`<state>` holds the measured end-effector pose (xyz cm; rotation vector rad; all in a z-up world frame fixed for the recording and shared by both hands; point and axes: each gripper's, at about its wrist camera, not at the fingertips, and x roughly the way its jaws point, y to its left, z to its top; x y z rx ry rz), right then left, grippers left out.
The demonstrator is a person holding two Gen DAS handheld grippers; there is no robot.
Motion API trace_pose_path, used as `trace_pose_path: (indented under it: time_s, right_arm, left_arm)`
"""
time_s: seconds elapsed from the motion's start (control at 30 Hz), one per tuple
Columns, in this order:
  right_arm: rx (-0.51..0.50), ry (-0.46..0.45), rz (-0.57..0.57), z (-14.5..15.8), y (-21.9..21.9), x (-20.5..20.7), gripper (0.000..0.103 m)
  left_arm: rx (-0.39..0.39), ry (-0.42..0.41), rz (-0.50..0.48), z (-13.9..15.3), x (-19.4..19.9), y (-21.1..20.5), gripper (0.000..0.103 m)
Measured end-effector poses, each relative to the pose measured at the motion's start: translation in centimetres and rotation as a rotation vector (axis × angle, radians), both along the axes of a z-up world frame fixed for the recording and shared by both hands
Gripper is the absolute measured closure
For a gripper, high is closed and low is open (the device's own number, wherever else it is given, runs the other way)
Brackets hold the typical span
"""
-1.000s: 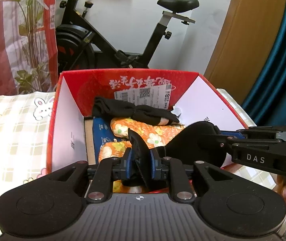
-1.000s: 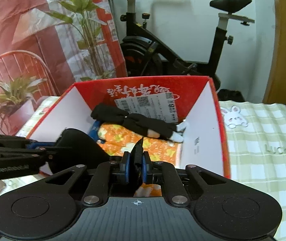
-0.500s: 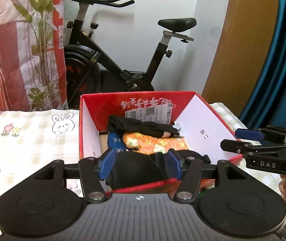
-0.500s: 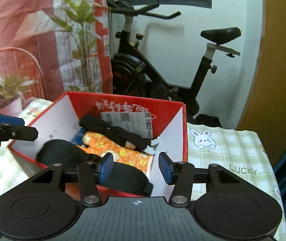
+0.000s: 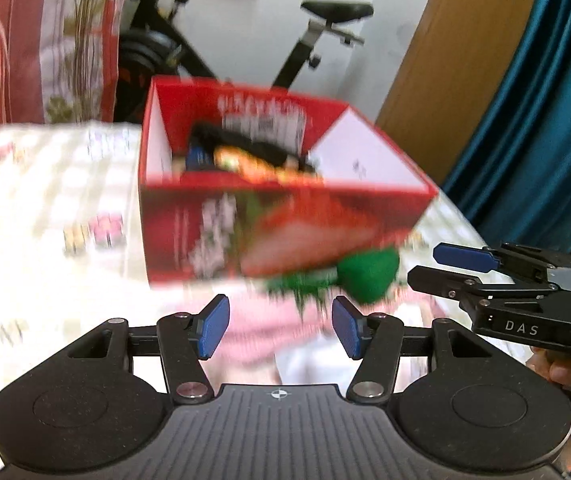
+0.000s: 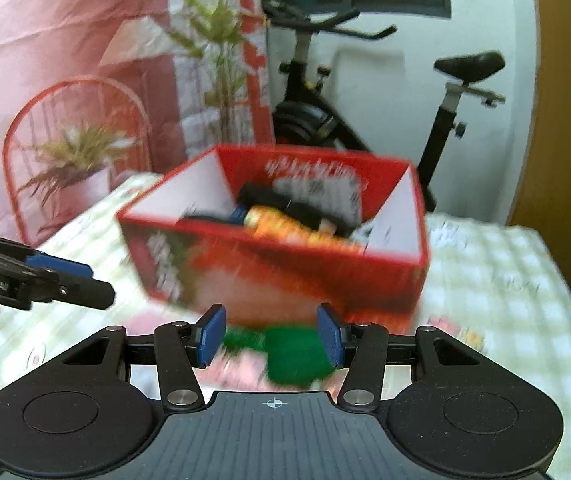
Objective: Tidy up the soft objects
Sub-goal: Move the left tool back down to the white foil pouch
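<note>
In the left wrist view, the left gripper [image 5: 279, 326] is seen with its blue pads spread apart and nothing between them. The red box [image 5: 285, 224] is placed at 12 o'clock on the checked tablecloth [image 5: 45, 208], with black and orange soft items [image 5: 261, 156] inside, blurred. A green soft object [image 5: 369, 270] is found at 1 o'clock, just before the box. In the right wrist view, the right gripper [image 6: 271, 336] is also held wide apart and empty; the green soft object [image 6: 297, 354] lies low between its fingers, untouched. An exercise bike [image 6: 365, 112] is seen behind.
</note>
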<state>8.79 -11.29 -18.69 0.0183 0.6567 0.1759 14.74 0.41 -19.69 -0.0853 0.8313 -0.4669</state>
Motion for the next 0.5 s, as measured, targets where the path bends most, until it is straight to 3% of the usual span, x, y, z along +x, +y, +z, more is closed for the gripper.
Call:
trace_pose_path:
  time_s: [0.13, 0.5]
  right_arm:
    - [0.008, 0.053, 0.000, -2.3, 0.5, -1.7, 0.056]
    - [0.048, 0.139, -0.045, -6.5, -0.3, -3.9, 0.056]
  left_arm:
    - [-0.046, 0.088, -0.001, -2.7, -0.8, 0.1, 0.053]
    - [-0.101, 0.230, -0.010, -7.2, -0.5, -0.1, 0.053]
